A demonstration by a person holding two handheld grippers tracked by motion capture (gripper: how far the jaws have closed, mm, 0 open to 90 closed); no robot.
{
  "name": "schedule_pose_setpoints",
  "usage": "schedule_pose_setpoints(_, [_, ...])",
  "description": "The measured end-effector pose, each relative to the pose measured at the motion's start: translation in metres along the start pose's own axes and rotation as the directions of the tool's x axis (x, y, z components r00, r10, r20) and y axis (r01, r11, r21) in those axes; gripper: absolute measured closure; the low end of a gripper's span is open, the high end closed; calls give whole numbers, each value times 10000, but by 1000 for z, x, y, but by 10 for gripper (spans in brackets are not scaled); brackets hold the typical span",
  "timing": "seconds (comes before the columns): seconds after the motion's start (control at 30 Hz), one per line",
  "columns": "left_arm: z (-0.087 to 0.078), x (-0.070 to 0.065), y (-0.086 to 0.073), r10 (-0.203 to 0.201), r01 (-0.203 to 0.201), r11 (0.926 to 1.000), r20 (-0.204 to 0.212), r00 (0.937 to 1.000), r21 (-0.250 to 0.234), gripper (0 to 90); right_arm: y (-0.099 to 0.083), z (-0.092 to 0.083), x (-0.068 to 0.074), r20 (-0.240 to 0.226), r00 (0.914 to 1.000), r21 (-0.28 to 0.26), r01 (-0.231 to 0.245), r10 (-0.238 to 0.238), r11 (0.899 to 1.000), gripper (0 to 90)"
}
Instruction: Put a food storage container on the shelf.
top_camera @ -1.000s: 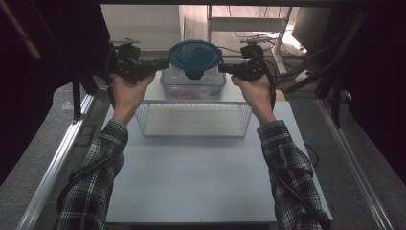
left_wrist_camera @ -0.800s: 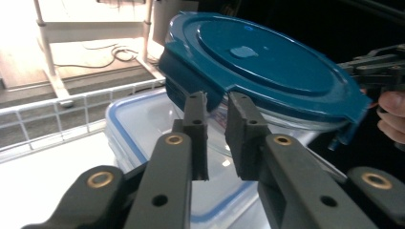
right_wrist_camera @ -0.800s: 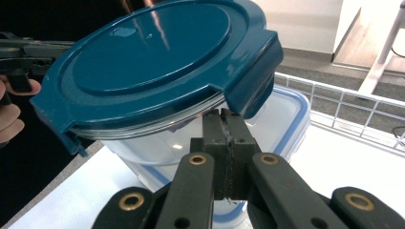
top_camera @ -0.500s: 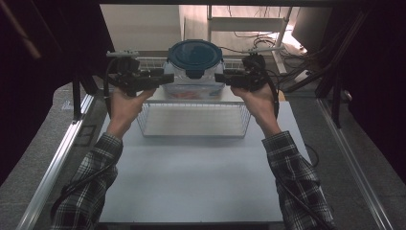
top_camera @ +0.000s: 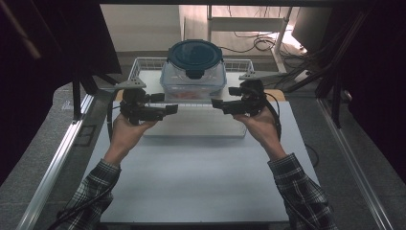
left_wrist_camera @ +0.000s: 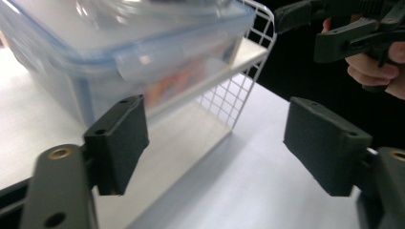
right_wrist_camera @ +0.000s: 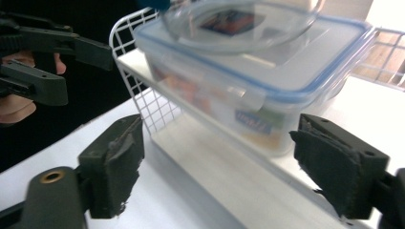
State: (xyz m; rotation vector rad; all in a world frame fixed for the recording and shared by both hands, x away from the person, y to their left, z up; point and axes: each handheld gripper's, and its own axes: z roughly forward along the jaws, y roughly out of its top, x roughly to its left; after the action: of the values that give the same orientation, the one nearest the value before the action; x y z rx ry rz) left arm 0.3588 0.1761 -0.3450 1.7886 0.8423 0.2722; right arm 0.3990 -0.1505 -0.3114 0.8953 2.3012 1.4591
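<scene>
A clear rectangular food box (top_camera: 193, 82) with a blue-rimmed lid stands in a white wire basket (top_camera: 143, 64) on the white table top (top_camera: 191, 177). A round bowl with a dark blue lid (top_camera: 194, 55) sits on top of the box. My left gripper (top_camera: 167, 103) hovers just left of the box, and its jaws have just been opening, with nothing between them. My right gripper (top_camera: 223, 97) hovers just right of the box, likewise just opened and holding nothing. The left gripper view shows the box (left_wrist_camera: 119, 47) beyond the open jaws (left_wrist_camera: 215, 143). In the right gripper view the box (right_wrist_camera: 248, 76) also lies beyond the open jaws (right_wrist_camera: 215, 162).
Metal rails (top_camera: 62, 153) run along both sides of the table. Cables (top_camera: 258, 43) and a white stand (top_camera: 249, 21) lie behind the basket. Dark drapes (top_camera: 43, 57) hang at left and right. The front half of the table top is bare.
Both hands have drawn back from the box's sides toward the person and sunk a little. Both pairs of jaws went from shut at the box to open. The box stays in the basket.
</scene>
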Motion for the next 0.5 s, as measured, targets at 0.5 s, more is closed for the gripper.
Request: schedule_pose_setpoints(0.5, [6, -14, -50, 89, -93, 9993, 109, 9999, 367, 137, -41, 1, 15, -76, 9988, 447, 483, -480, 9978, 61])
